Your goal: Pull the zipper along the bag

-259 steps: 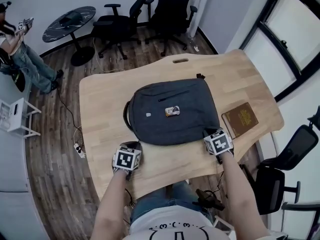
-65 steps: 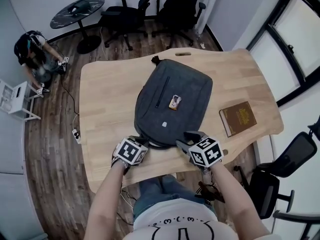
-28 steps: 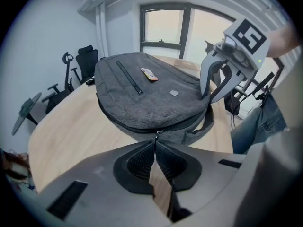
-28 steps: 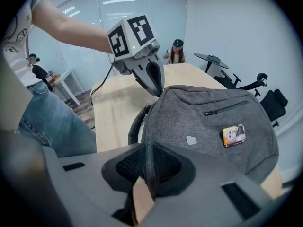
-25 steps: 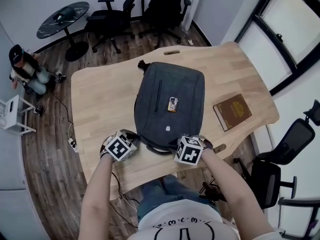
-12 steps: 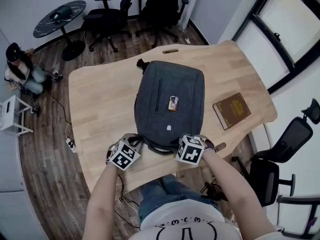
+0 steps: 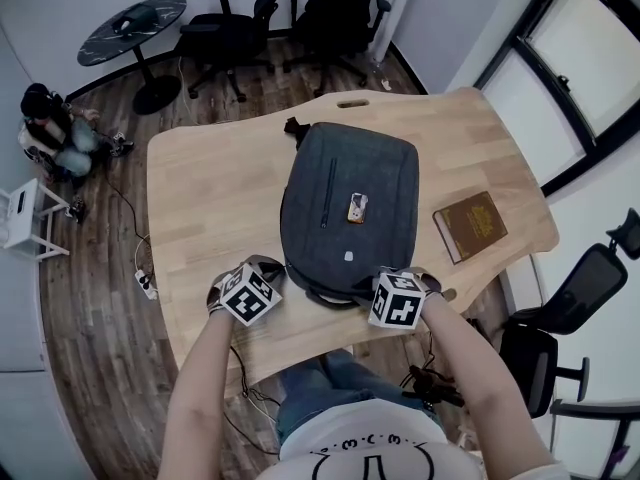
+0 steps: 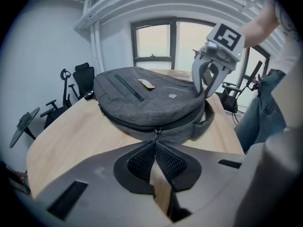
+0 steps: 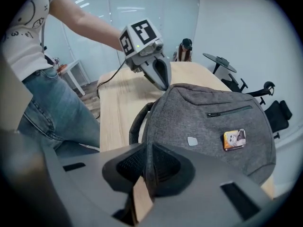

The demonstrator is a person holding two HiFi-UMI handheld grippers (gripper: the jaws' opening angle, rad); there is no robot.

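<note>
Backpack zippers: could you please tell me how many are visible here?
2. A front-pocket zipper runs across the backpack's top face; the main zipper runs along its side wall, seen in the left gripper view. Others may be hidden underneath.

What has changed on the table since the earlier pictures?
The dark grey fabric backpack was turned from crosswise to lengthwise, its top now at the far end. The left tongs are now shut on its metal zipper pull; the right tongs have just been closing on the backpack's near edge. The brown book stayed on the light wooden table.
</note>
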